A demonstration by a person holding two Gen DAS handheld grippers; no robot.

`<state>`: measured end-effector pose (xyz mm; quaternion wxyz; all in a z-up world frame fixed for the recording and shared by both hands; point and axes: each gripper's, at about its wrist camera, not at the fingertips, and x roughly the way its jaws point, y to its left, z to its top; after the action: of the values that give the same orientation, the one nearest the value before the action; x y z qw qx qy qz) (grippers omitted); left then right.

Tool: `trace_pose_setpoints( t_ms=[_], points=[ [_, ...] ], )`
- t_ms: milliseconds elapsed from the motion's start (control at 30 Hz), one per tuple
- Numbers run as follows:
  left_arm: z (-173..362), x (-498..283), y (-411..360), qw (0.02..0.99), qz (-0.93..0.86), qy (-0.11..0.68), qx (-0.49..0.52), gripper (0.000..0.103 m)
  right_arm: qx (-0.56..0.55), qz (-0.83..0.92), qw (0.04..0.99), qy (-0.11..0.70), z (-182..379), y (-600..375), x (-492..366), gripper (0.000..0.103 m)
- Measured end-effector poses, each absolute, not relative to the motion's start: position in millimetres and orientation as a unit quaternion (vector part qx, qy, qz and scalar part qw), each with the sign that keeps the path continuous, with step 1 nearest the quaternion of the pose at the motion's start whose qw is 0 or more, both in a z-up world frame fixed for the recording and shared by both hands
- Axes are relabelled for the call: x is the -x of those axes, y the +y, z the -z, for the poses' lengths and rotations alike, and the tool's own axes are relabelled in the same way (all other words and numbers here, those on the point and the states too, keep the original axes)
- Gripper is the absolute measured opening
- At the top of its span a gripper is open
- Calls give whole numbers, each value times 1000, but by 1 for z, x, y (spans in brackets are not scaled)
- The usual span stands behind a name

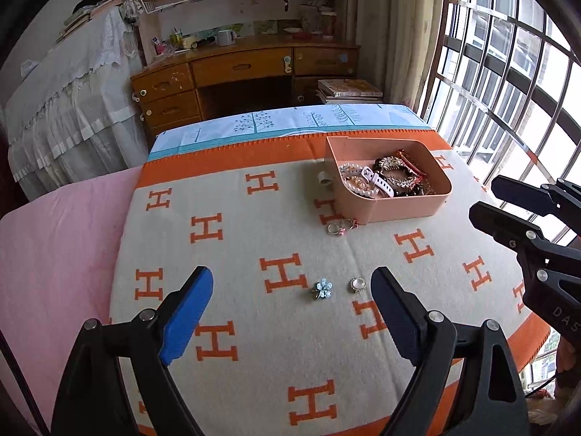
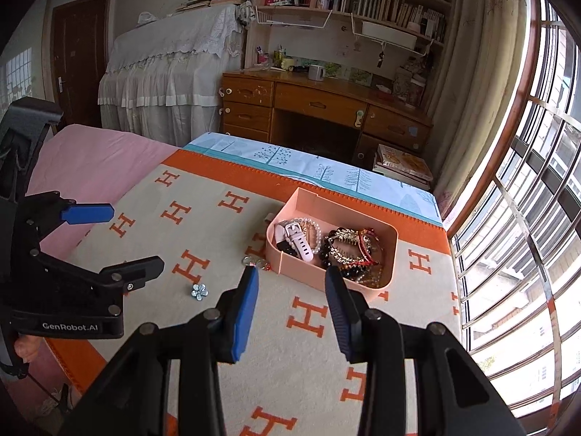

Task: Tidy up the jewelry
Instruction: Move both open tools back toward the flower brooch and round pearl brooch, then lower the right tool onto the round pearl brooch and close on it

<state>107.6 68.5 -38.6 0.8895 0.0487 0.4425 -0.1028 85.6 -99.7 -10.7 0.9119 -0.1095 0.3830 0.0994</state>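
A pink box (image 1: 406,205) (image 2: 290,265) holds bracelets, a white watch (image 1: 379,181) (image 2: 299,241) and hair clips. Two rings (image 1: 341,227) (image 2: 256,261) lie on the blanket just in front of the box. A blue flower piece (image 1: 322,288) (image 2: 199,291) and a round pearl piece (image 1: 358,285) lie nearer me. My left gripper (image 1: 292,287) is open and empty, above the blanket with both pieces between its fingertips. My right gripper (image 2: 292,283) is open and empty, hovering near the box's front corner; it also shows at the right edge of the left wrist view (image 1: 501,200).
An orange and cream blanket with H marks (image 1: 254,218) covers the bed, over a pink sheet (image 1: 54,236) at left. A wooden desk (image 1: 247,69), a cloth-covered piano (image 2: 167,72) and bookshelves stand behind. A barred window (image 2: 526,200) runs along the right.
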Motion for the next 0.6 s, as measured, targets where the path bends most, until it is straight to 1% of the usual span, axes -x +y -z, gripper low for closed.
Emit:
trace_pose_setpoints(
  t_ms=[167, 600],
  points=[
    [59, -99, 77, 887, 97, 450, -29, 88, 110, -113, 905, 394, 29, -97, -84, 38],
    [116, -97, 118, 867, 64, 492, 39, 88, 69, -177, 857, 479, 93, -94, -95, 38]
  ],
)
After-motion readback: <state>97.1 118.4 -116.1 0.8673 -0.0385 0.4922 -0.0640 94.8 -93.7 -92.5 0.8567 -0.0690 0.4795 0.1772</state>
